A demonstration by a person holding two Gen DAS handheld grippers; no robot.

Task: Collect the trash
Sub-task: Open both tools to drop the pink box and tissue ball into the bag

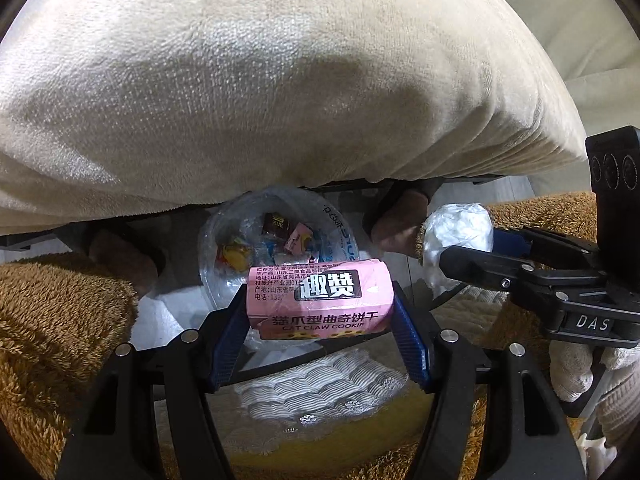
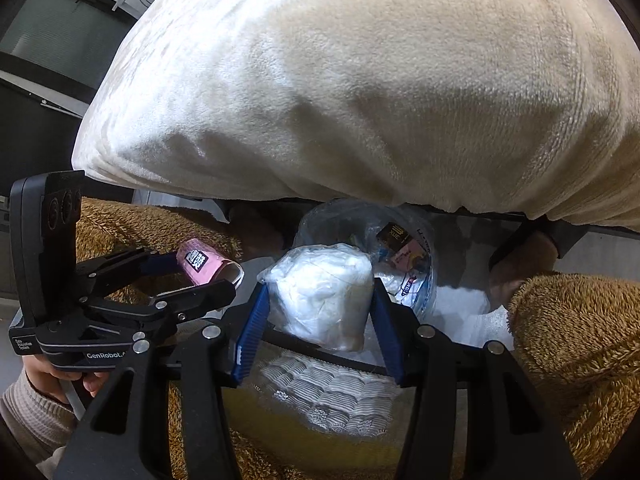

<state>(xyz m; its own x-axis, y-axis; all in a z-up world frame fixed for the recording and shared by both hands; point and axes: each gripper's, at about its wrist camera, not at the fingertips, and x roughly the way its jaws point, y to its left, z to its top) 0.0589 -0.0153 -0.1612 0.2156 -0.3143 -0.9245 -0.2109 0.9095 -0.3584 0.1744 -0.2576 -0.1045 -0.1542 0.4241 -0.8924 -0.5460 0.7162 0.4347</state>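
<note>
My left gripper (image 1: 320,304) is shut on a pink cookie wrapper (image 1: 318,300), held just above and in front of a clear plastic trash bag (image 1: 224,256) that holds several wrappers. The wrapper also shows in the right wrist view (image 2: 204,266). My right gripper (image 2: 318,300) is shut on a white crumpled plastic wad (image 2: 320,292), close beside the same bag (image 2: 420,292). In the left wrist view the wad (image 1: 460,232) shows at the right. The two grippers are side by side.
A large cream blanket-covered cushion (image 1: 280,80) hangs over the bag. The person's brown fleece legs (image 1: 52,340) flank the bag on both sides, with feet (image 1: 396,220) on the floor. A glass table edge with a white lace cloth (image 1: 320,392) lies below the grippers.
</note>
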